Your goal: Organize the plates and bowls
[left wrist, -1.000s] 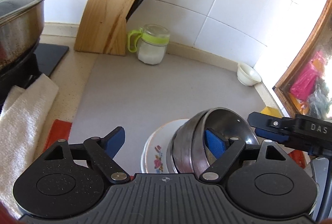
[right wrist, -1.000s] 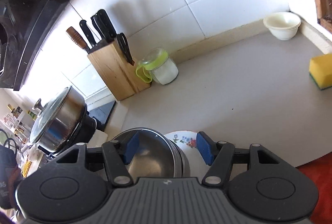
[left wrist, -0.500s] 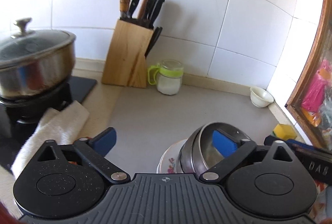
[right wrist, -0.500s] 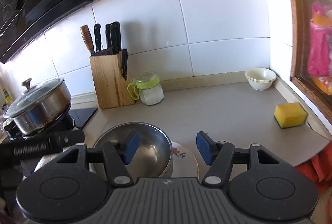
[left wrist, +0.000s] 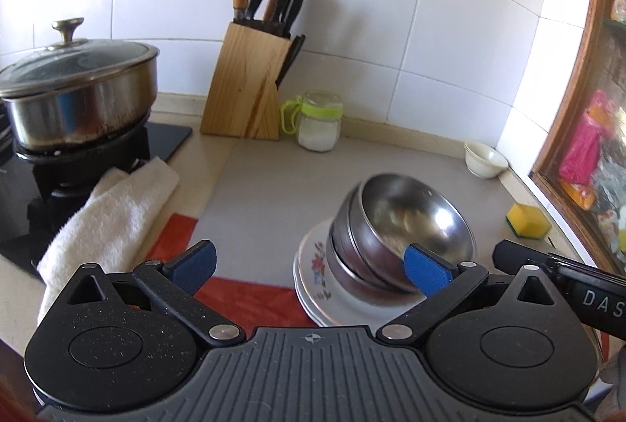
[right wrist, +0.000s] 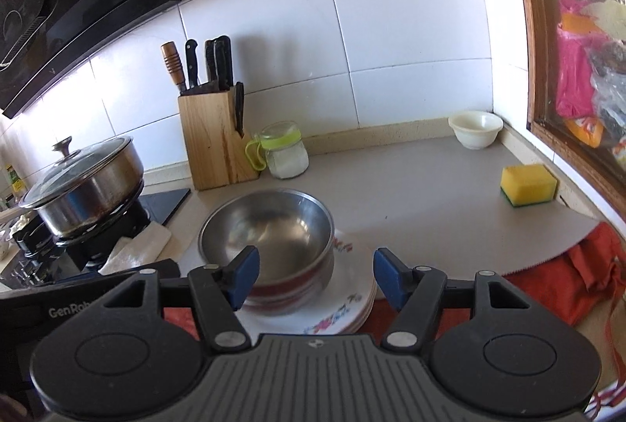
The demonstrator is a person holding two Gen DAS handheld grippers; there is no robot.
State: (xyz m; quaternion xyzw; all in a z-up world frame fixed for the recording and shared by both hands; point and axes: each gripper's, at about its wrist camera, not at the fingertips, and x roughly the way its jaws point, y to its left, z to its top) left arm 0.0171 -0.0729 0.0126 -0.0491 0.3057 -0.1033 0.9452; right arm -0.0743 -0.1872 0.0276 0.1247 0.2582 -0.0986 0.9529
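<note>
I have a grey mat (right wrist: 411,195) on the counter, and at its near edge sits the whole stack: floral plates (right wrist: 344,308) at the bottom, then nested steel bowls (left wrist: 399,226), the top one wide and shiny. In the left wrist view the bowls look tipped toward the left rather than sitting flat, though motion blur keeps me from being sure how far. My left gripper (left wrist: 309,267) has its jaws spread as wide as they go and holds nothing; its right pad stands in front of the bowl's near wall, and I cannot tell whether it touches. My right gripper (right wrist: 315,275) is about half spread with nothing pinched, the left pad over the bowl's near rim and the right pad over the plates' edge. The stacking looks essentially done, so I judge the step to be a clean release and retreat. To do it well I would pull both tools straight back without catching a rim, since a nudge could slide the bowls off the glazed plates. One small white bowl (right wrist: 475,128) sits apart in the far corner near the yellow sponge (right wrist: 528,185); it may belong on the stack next.
</note>
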